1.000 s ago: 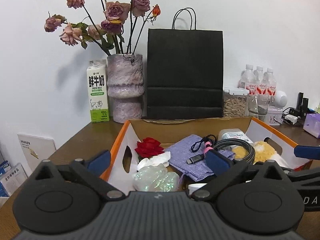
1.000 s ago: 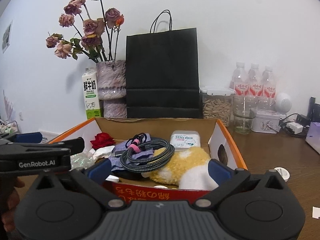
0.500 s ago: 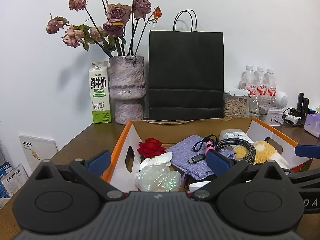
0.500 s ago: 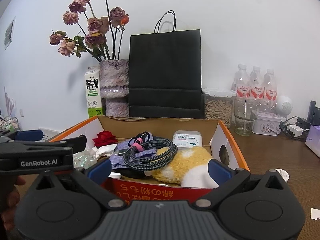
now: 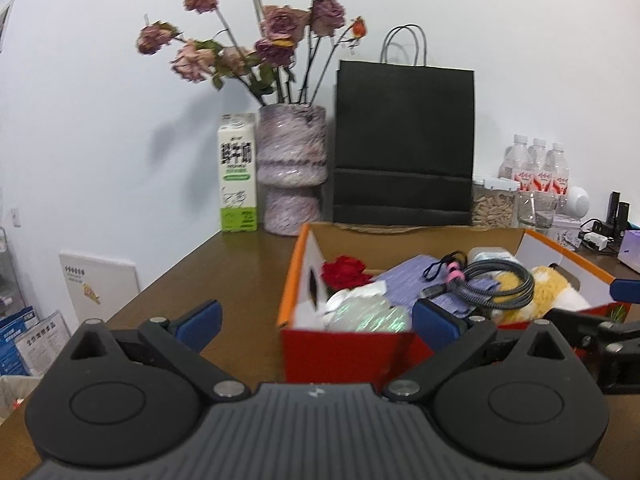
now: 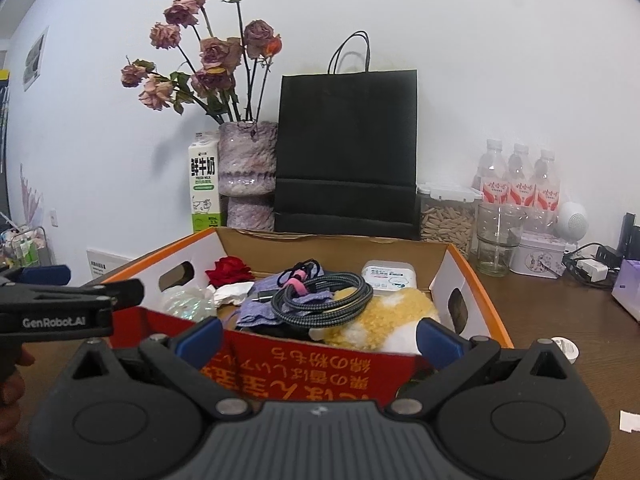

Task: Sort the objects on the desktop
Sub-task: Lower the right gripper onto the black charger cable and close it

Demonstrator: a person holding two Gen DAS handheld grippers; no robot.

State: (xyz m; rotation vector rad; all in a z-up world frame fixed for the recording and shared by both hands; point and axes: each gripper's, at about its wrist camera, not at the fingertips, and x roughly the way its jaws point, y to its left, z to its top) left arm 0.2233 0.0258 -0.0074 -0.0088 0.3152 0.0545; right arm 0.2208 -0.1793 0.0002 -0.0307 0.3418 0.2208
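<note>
Both claws hang low at the near edge of the brown surface (image 5: 240,280), side by side and level, aimed forward at the cardboard box (image 6: 320,368). The left claw (image 5: 316,320) is spread wide and holds nothing; the box's near left corner stands just ahead between its fingers. The right claw (image 6: 320,334) is equally wide and empty, squared up to the box's red near wall, so it looks the nearer of the two to the contents.

Inside the box, nearest the right claw, lies a yellow and white plush toy (image 6: 384,320), with a coiled braided cable (image 6: 320,300) resting on its left side, the coil's long axis running left to right. A purple cloth (image 6: 272,308) sits under the cable, a shiny wrapped ball (image 5: 366,314) and red rose (image 5: 344,272) lie at the left end, and a white case (image 6: 388,276) lies at the far right.

Behind the box stand a black paper bag (image 6: 348,152), a vase of dried roses (image 6: 248,176) and a milk carton (image 6: 204,184).
</note>
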